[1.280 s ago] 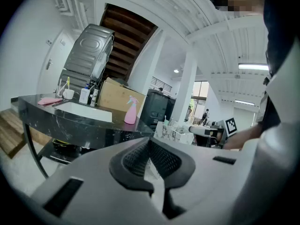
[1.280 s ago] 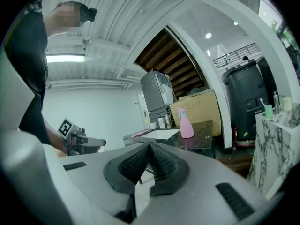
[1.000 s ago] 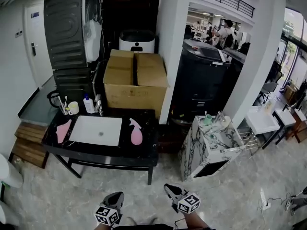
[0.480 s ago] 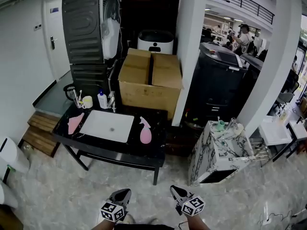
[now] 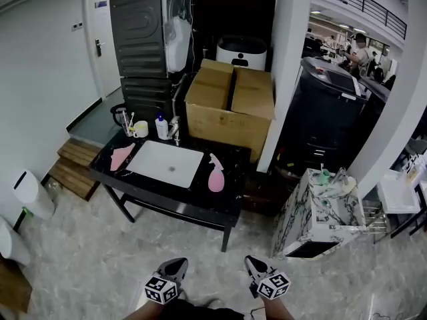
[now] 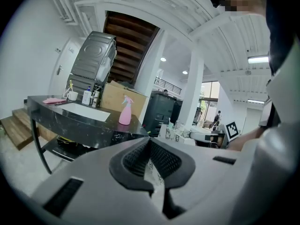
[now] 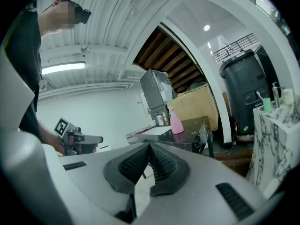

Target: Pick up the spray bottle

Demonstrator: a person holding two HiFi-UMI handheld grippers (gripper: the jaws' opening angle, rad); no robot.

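Observation:
The pink spray bottle stands upright on the right part of a black table, beside a white sink basin. It also shows in the left gripper view as the pink spray bottle and in the right gripper view as the same bottle, far ahead of both jaws. My left gripper and right gripper hang low at the bottom edge of the head view, well short of the table. Both are shut with nothing between the pads.
A pink cloth, a cup and small bottles sit at the table's left and back. Behind are a cardboard box and a stacked grey machine. A white pillar and a marble-patterned cabinet stand to the right, wooden steps to the left.
The table and bottle have drifted right and slightly up in the head view and look a little nearer. Both grippers stay shut at the bottom edge.

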